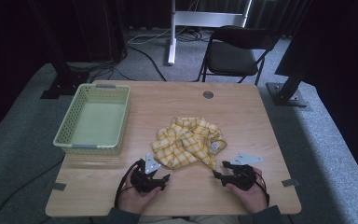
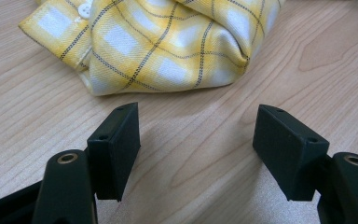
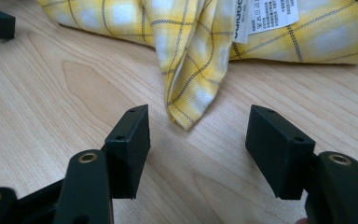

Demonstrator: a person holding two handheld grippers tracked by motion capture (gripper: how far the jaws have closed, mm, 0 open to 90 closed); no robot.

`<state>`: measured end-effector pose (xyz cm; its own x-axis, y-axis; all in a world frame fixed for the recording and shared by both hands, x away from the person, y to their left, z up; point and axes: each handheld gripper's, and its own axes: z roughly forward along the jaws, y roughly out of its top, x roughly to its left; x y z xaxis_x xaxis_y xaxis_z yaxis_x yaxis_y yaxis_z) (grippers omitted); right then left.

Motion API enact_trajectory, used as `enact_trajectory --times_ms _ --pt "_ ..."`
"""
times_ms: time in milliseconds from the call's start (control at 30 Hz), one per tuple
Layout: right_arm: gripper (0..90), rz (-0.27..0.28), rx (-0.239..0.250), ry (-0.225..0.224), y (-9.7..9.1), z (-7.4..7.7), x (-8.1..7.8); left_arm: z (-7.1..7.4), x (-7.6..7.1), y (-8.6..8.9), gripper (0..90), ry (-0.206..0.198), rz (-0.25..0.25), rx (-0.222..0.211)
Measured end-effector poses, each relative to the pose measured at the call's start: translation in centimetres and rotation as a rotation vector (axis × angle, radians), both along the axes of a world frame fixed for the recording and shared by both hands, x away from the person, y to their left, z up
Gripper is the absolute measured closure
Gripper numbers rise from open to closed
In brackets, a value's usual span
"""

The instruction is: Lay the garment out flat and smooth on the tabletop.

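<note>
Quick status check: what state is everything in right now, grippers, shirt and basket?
left gripper: open, jaws apart, just short of the shirt, holding nothing.
right gripper: open, a shirt corner lies just ahead of its jaws, not gripped.
yellow checked shirt: crumpled in a heap on the table, care label showing.
green basket: upright, empty.

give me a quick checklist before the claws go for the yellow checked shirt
1. Left claw open: ok, jaws wide apart.
2. Right claw open: ok, jaws wide apart.
3. Crumpled yellow checked cotton shirt within reach: ok, it lies just ahead of both claws.
4. Cloth between the right jaws: not ok, the hanging shirt corner stops just short of them.
5. Pale green plastic basket free to take it: ok, looks empty.
6. Wooden table bare around the claws: ok.
</note>
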<state>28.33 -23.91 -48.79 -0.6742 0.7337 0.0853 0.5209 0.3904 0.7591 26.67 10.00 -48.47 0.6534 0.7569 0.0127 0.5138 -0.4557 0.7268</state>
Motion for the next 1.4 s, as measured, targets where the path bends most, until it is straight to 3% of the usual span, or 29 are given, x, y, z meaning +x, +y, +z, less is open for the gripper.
enact_trajectory --times_ms 367,600,800,1233,1400 --pt "44.0 -0.005 0.007 -0.030 0.0 0.4 -0.3 0.0 0.0 0.0 32.5 0.000 0.001 -0.001" --pt "58.6 0.016 0.026 -0.042 0.0 1.3 -0.4 0.0 0.0 0.0 32.5 0.000 0.000 0.000" --pt "63.8 0.018 0.021 -0.053 0.4 1.6 -0.2 0.0 0.0 0.0 32.5 0.000 0.000 0.000" --pt "69.9 -0.047 0.014 -0.028 0.8 1.2 0.8 0.0 0.0 0.0 32.5 0.000 0.000 0.000" --pt "70.2 -0.048 0.012 -0.024 1.0 1.2 1.2 0.0 0.0 0.0 32.5 0.000 0.000 0.000"
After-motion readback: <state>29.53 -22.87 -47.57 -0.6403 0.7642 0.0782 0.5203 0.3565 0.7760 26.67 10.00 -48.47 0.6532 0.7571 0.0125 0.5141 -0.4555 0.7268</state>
